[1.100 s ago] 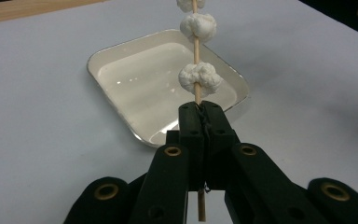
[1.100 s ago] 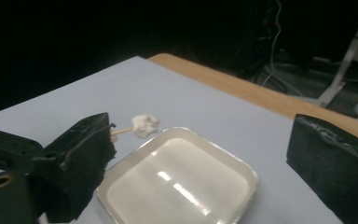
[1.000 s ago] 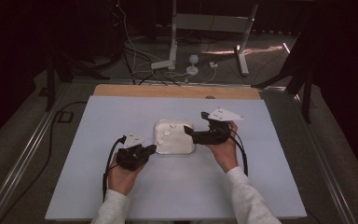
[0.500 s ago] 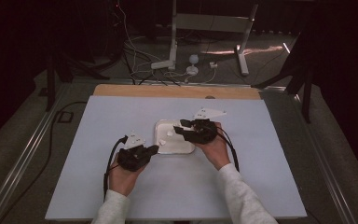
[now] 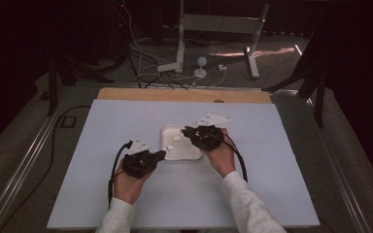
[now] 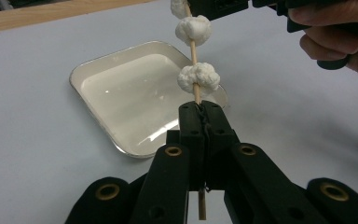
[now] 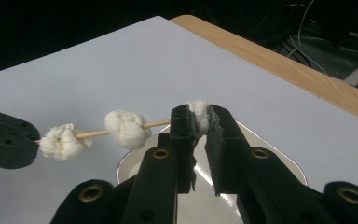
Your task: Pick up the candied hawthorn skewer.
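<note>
While your left hand-held gripper (image 6: 200, 116) stays out of the reckoning as the anchor, clamped tight on the bare end of the wooden skewer (image 6: 195, 88), everything turns on that stick's long axis. In the high view it runs from the left hand-held gripper at about 7 o'clock up toward 1 o'clock, above the white tray (image 5: 170, 154) on the tabletop (image 5: 272, 145). Your right hand-held gripper (image 7: 199, 122) sits at the far end of that line; its jaws have just been closing and are now clamped on the end marshmallow (image 7: 199, 114). Two more marshmallows (image 7: 125, 128) are threaded between the two grippers. Judging from this, your right hand is the nearer one to work with: any pull should run straight along the stick toward 1 o'clock, since a sideways tug would likely bend or snap it.
</note>
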### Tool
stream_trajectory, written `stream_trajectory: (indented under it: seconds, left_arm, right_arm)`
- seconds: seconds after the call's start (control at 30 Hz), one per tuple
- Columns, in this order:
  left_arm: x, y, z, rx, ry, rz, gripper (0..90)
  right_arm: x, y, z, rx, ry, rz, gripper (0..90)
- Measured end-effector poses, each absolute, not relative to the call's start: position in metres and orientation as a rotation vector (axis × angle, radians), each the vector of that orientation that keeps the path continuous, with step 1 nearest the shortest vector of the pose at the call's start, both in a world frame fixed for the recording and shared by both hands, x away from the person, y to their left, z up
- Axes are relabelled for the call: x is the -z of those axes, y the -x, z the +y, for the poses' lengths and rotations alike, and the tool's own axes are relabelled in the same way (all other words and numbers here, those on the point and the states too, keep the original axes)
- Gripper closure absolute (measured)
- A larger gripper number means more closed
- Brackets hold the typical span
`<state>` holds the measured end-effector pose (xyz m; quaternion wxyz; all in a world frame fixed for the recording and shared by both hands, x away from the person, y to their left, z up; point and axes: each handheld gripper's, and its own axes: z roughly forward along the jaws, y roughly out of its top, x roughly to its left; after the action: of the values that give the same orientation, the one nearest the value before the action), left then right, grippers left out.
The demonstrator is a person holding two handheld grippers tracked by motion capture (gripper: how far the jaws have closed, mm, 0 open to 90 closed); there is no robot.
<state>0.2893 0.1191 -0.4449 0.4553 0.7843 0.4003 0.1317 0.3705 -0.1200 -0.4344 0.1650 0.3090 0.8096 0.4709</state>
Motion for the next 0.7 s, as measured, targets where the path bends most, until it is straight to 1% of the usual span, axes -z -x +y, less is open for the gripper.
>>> stream_trajectory:
  seconds: [0.3,0.7]
  left_arm:
    - [0.440,-0.288,0.120,-0.344,-1.944,1.002,90.0]
    - [0.438,-0.286,0.119,-0.365,-1.966,1.029,90.0]
  right_arm:
    - [0.440,-0.369,-0.112,-1.302,-0.937,2.241,84.5]
    - [0.446,-0.370,-0.107,-1.241,-0.980,2.221,85.7]
